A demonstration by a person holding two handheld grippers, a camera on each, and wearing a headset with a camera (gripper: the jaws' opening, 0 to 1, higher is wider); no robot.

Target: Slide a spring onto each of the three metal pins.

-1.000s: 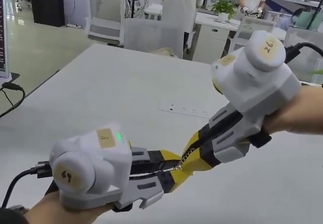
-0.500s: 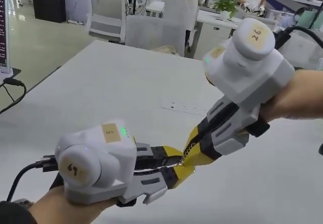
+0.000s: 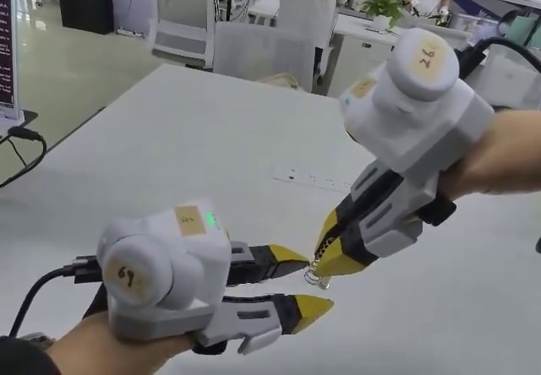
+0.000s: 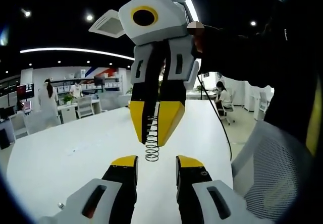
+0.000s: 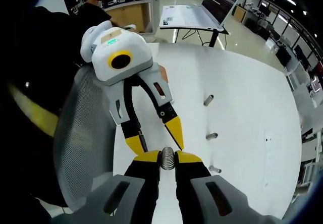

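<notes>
Jaws of the left gripper [image 4: 157, 159] have spread off the spring [image 4: 152, 148]; the right gripper [image 5: 168, 157] pinches it alone, so the handover looks done.

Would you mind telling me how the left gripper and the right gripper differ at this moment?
The left gripper is open and empty; the right gripper is shut on a spring. In the head view the left gripper sits low and roughly level, the right gripper higher and angled down. Both have white bodies and yellow-tipped jaws.
</notes>
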